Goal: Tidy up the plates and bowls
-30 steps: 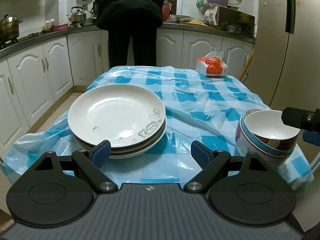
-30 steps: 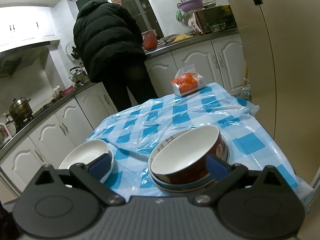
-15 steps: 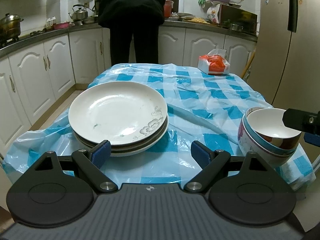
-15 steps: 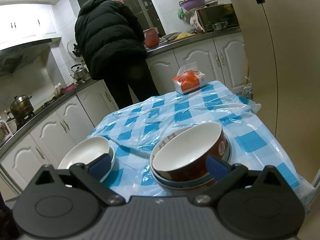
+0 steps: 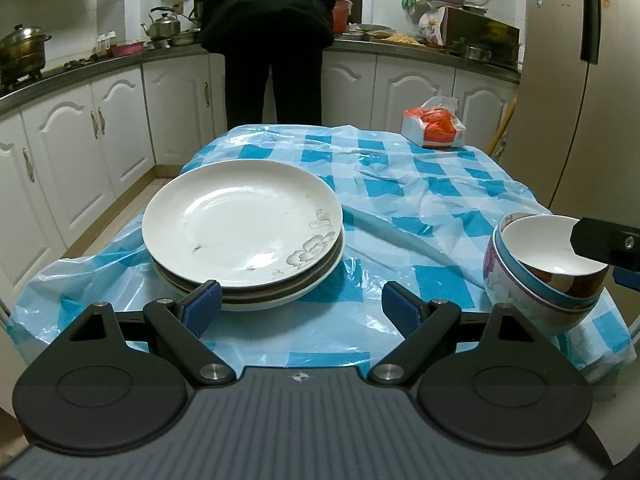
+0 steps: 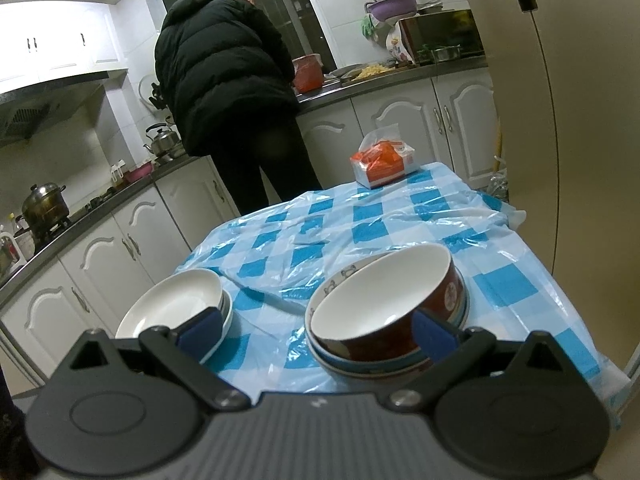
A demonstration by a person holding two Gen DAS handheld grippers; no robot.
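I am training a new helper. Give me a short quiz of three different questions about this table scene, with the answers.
1. True or false: the plates lie in one stack on the checked cloth.
2. Which colour is the outside of the top bowl? A) green B) dark red C) yellow
3. Fill in: the orange tissue pack sits at the table's ____ end, near the standing person.

Key: 1 true; 2 B; 3 far. Both the left tongs and the right tongs are open, holding nothing.

We pulled both grippers back a little, so the plates (image 5: 242,232) and bowls (image 6: 386,320) look farther away
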